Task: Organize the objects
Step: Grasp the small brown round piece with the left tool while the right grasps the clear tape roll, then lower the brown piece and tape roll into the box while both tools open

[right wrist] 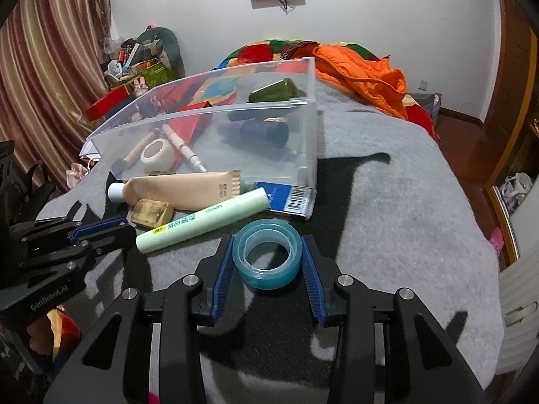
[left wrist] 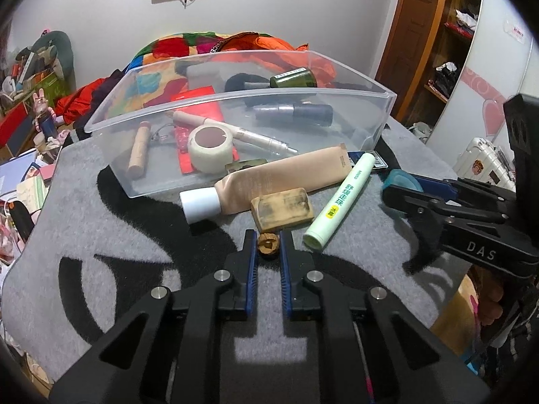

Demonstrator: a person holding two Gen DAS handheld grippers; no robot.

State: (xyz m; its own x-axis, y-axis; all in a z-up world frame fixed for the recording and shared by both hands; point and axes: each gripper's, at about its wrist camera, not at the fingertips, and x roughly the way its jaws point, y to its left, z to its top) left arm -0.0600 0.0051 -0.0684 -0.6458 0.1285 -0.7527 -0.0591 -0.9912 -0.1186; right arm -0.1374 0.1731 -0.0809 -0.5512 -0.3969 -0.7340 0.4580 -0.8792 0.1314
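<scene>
A clear plastic bin (left wrist: 141,114) (right wrist: 303,134) stands on the grey blanket and holds a white tape roll (left wrist: 210,148), pens, bottles and a red card. In front of it lie a beige tube (left wrist: 269,178) (right wrist: 182,188), a tan block (left wrist: 282,208) (right wrist: 151,213) and a pale green tube (left wrist: 340,202) (right wrist: 202,222). My left gripper (left wrist: 267,242) is shut on a small brown nut-like piece (left wrist: 268,245). My right gripper (right wrist: 267,245) has its pads on both sides of a blue tape roll (right wrist: 267,257), which rests on the blanket; it also shows in the left wrist view (left wrist: 401,181).
A blue barcode box (right wrist: 289,198) lies against the bin's near corner. The grey blanket (right wrist: 387,219) with black shapes covers the bed. An orange jacket (right wrist: 363,74) and coloured bedding lie behind the bin. Cluttered shelves stand at the left, a wooden door at the right.
</scene>
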